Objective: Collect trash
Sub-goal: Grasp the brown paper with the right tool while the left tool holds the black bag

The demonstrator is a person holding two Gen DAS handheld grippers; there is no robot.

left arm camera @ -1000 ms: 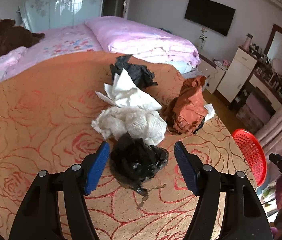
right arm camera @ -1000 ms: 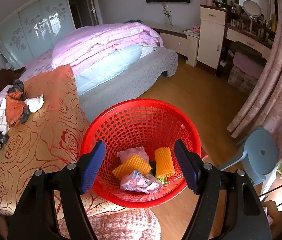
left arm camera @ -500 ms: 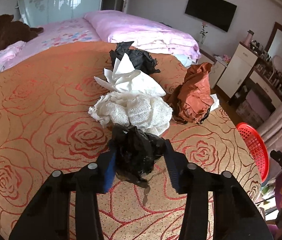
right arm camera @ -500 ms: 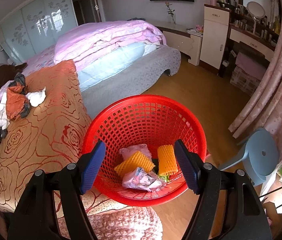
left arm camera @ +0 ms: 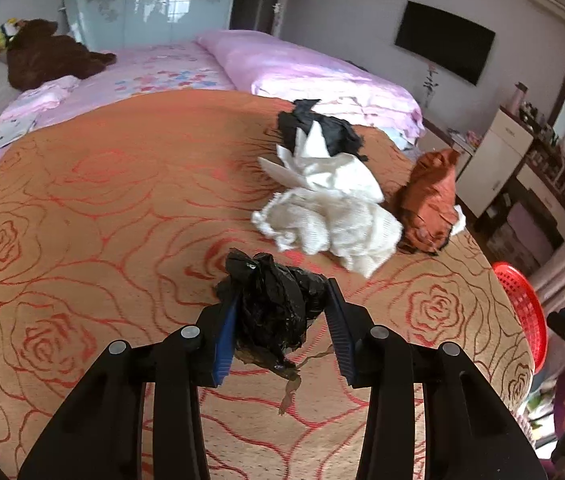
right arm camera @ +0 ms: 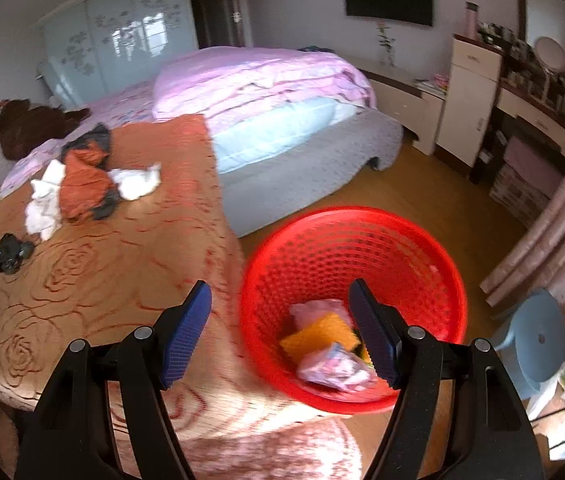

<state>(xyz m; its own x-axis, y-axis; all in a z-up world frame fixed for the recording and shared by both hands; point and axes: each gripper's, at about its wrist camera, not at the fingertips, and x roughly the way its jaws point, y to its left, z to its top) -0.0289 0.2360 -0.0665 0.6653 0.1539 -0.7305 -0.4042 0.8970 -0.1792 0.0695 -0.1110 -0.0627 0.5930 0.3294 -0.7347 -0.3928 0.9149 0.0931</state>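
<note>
My left gripper is shut on a crumpled black plastic bag and holds it just above the orange rose-patterned blanket. Beyond it lie white crumpled cloth and paper, an orange-brown bag and another black bag. My right gripper is open and empty, hovering over the blanket's edge beside the red mesh basket, which holds orange foam netting and a pink wrapper. The same pile shows in the right wrist view.
A pink bed lies behind the blanket. A light blue stool stands right of the basket. A white cabinet and a dresser line the right wall. A brown plush bear sits at far left.
My left gripper has closed on the black bag and lifted it slightly. My right gripper has swung left, so the basket now sits to its right.
</note>
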